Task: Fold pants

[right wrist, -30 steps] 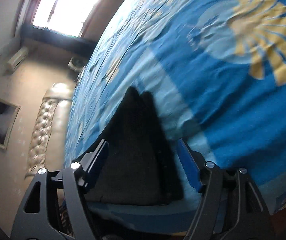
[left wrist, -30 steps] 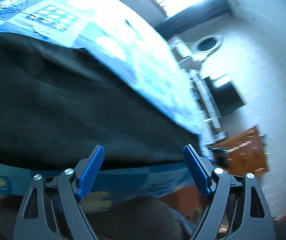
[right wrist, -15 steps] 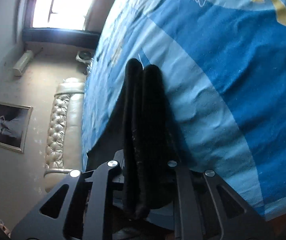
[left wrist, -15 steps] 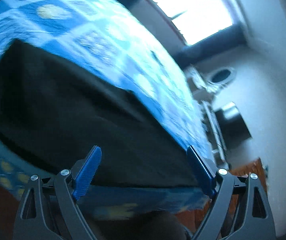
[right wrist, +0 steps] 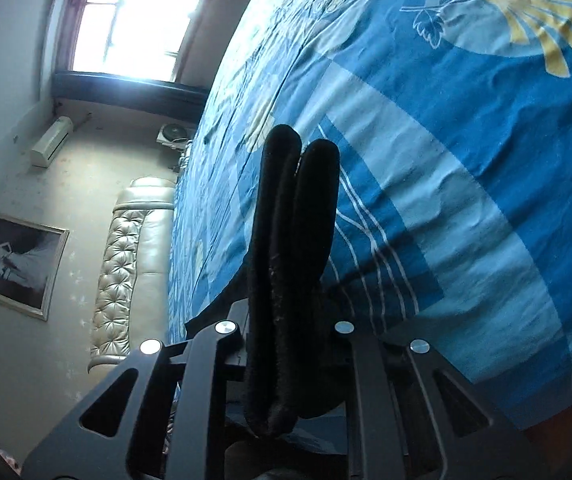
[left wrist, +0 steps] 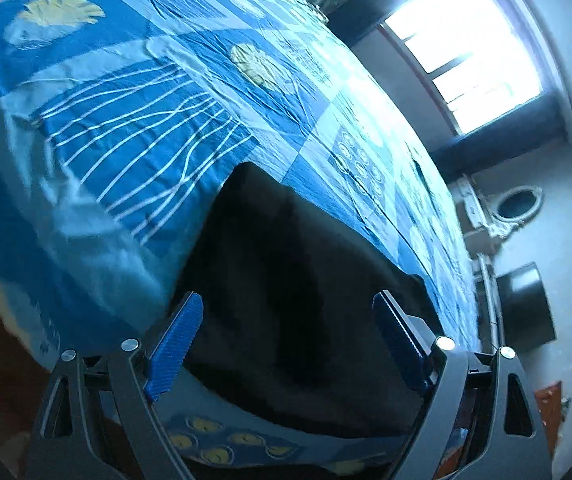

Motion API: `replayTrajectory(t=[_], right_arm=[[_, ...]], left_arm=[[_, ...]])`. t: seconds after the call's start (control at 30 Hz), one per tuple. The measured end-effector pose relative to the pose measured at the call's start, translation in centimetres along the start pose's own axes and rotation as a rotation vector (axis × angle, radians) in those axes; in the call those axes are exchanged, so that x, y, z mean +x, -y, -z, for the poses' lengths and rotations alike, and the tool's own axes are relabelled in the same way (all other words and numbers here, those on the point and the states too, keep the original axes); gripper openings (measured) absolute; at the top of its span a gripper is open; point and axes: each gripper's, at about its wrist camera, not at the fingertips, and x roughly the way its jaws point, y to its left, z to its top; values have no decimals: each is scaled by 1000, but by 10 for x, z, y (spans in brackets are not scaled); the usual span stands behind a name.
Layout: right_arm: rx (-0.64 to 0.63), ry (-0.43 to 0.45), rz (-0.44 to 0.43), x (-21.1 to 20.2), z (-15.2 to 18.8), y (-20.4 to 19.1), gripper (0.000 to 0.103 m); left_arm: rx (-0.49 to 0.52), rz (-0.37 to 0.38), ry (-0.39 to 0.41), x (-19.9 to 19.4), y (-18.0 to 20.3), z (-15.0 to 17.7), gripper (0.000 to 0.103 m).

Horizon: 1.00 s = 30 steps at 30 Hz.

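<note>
Two thick pants [right wrist: 289, 264] edges in right hand-held gripper [right wrist: 286, 332].

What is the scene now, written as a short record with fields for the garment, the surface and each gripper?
garment: black pants, lying near the bed's edge
surface: blue patterned bedsheet
left gripper: open, blue pads either side of the pants, not gripping
right gripper: shut on a thick folded bunch of the pants
background: bright window, tufted headboard, framed picture
</note>
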Motion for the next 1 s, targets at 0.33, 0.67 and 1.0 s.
replayTrajectory(t=[0.33, 0.67, 1.0], right_arm=[[5, 9, 24, 4, 7, -15, 15], [5, 6, 34, 6, 8, -20, 18], [-83, 31, 81, 5, 11, -61, 15]], left_arm=[[105, 27, -96, 26, -32, -32, 87], [79, 180, -156, 39, -40, -30, 39], [97, 109, -208, 52, -36, -31, 17]])
